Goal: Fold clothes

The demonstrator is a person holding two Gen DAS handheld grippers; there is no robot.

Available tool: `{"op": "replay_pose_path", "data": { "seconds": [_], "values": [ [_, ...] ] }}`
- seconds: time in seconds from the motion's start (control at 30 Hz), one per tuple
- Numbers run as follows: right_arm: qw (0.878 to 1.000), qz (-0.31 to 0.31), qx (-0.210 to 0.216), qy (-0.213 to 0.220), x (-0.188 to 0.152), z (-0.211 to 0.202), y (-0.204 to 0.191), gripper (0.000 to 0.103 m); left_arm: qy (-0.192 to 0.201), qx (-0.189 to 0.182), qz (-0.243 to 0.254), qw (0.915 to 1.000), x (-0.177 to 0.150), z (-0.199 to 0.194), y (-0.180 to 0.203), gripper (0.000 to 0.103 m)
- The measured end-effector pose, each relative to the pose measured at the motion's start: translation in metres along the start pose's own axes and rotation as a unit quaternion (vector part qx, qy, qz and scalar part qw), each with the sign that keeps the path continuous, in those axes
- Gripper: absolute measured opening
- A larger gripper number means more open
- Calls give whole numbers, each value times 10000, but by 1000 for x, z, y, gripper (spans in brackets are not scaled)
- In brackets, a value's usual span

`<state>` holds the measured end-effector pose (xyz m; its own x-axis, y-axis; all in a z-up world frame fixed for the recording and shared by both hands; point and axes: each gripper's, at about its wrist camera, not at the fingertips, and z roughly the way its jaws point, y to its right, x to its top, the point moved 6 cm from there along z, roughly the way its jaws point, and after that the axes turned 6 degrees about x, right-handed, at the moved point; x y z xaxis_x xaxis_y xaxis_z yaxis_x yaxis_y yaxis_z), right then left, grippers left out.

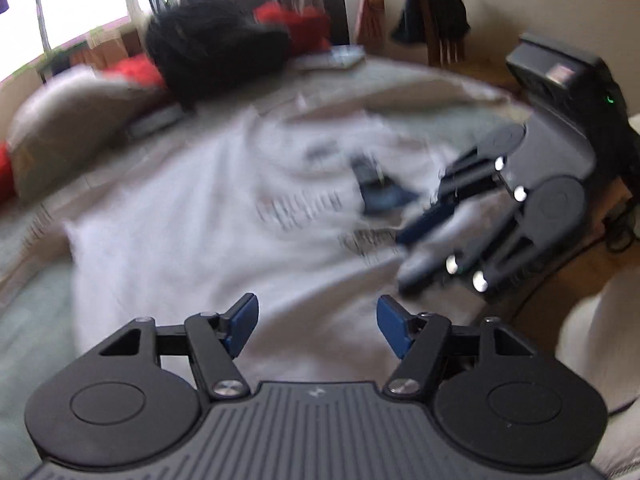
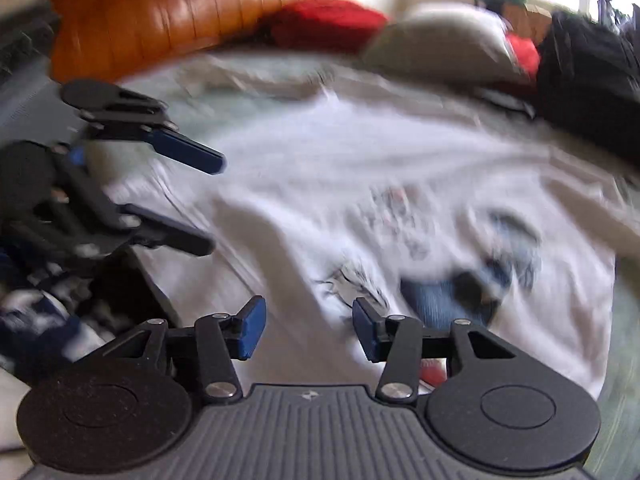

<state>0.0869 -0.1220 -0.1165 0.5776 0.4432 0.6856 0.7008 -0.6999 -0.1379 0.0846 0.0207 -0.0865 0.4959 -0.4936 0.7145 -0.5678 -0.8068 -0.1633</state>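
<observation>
Orange headboard (image 2: pixel 160 12) in right view only

White printed T-shirt (image 2: pixel 320 184) spread on bed (image 2: pixel 256 72), right gripper (image 2: pixel 308 328) parted above it, left gripper (image 2: pixel 208 200) empty beside

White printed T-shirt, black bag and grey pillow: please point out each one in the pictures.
White printed T-shirt (image 1: pixel 192 216): left wrist view, on plain cloth left of the print.
Black bag (image 1: pixel 216 52): left wrist view, on its middle.
Grey pillow (image 2: pixel 444 46): right wrist view, on its front face.
</observation>
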Motion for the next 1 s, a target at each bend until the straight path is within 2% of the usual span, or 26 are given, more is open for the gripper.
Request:
{"op": "replay_pose_path", "data": {
  "seconds": [0.07,0.13,0.17,0.23,0.27,0.37,0.47,0.53,0.6,0.67,0.77,0.9,1.0],
  "values": [
    [9996,274,34,45,-14,-8,7,54,-196,-44,-70,9998,-20,3,5,67],
    [9992,379,44,-81,-26,-21,7,55,-390,-91,-138,9991,-39,6,11,76],
    [9991,385,48,-163,-30,-27,7,55,-470,-166,-130,9987,-41,0,14,77],
    [9987,367,122,-317,-28,-35,6,59,-626,-279,-40,9976,-39,-7,17,77],
    [9986,335,170,-367,-22,-38,6,59,-525,-214,-13,9984,-31,-9,12,77],
    [9998,144,-136,44,13,-41,22,69,-227,-17,58,9997,-7,-15,-3,78],
    [9988,181,-353,273,37,-28,52,70,-102,97,-286,9995,15,3,-20,78],
    [9977,399,-520,180,36,-15,77,70,-204,52,-531,9984,16,22,-25,78],
    [9961,668,-561,84,21,-13,99,72,-566,-40,-689,9960,1,38,-21,78],
    [9940,958,-525,52,5,-18,118,72,-462,6,-551,9974,-13,34,-16,82],
    [9902,1215,-683,4,1,-40,129,73,-649,0,-379,9972,-11,21,-16,83],
    [9852,1463,-814,366,37,-47,158,76,-386,268,-108,9988,16,19,-28,83],
    [9792,1757,-676,753,78,-31,186,77,-301,417,-308,9982,31,32,-40,83]
  ]
}}
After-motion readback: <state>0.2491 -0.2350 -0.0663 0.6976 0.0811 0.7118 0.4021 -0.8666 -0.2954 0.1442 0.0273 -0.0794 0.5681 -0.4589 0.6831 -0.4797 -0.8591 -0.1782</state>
